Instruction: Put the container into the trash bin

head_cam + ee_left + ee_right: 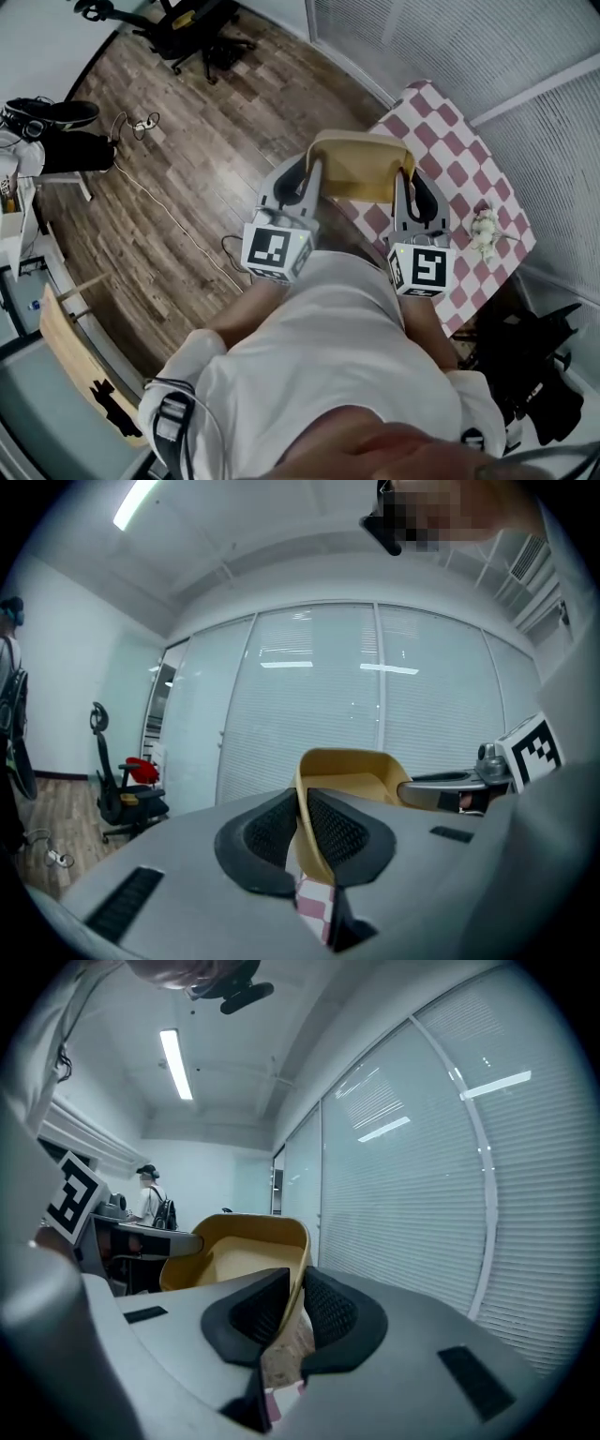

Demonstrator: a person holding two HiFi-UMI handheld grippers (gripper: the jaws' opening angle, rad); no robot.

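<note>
Both pairs of jaws pinch opposite walls of the container point(359, 167), which hangs between left gripper point(302, 806) and right gripper point(298, 1281); I'd move them together, level, so neither wall slips out.

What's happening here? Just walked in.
A person is carrying a tan container with both handheld grippers. The left gripper is clamped on one side wall and the right gripper on the opposite wall. The container is lifted, held level above the edge of the checkered table and the wood floor. No trash bin shows in any view, so the drop is not yet done.
</note>
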